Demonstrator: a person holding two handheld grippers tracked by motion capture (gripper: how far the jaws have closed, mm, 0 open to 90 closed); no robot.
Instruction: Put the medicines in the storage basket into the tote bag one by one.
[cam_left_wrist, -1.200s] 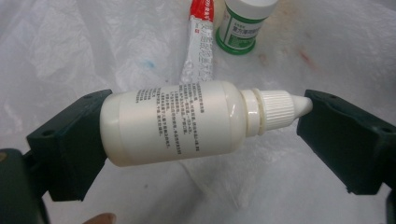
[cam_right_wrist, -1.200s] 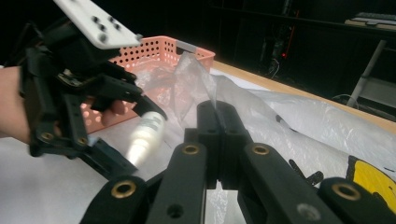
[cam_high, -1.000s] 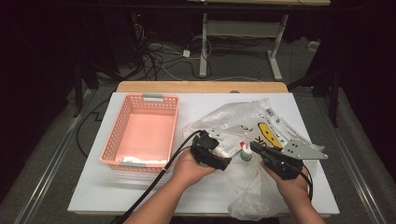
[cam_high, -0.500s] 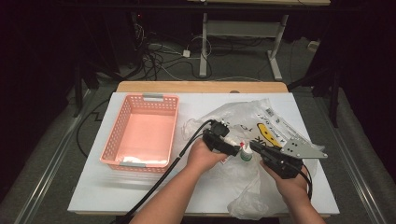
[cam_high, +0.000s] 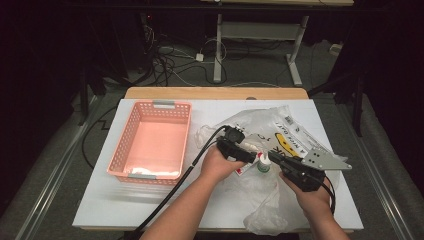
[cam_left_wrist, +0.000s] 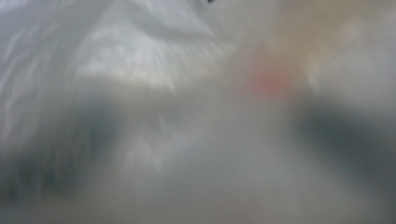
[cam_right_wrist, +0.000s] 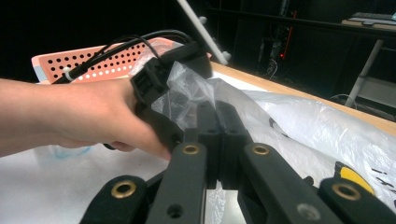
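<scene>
So the table (cam_high: 100, 200) holds a pink basket (cam_high: 150, 142) at the bag's left, with something pale lying in its near end. The plastic bag (cam_high: 280, 130) sprawls crumpled over the middle and right. The right gripper (cam_right_wrist: 217, 116) has its jaws pressed together, pinching a fold of the bag's near edge and holding it up. The left gripper (cam_high: 239, 150) has slid rightward into the bag's mouth compared with a second ago; its own camera is all blurry plastic now, so I can't tell how its jaws stand. The little white bottle (cam_high: 263, 164) sits inside the bag, right between the two grippers. Looks like it's going for the bottle next.
</scene>
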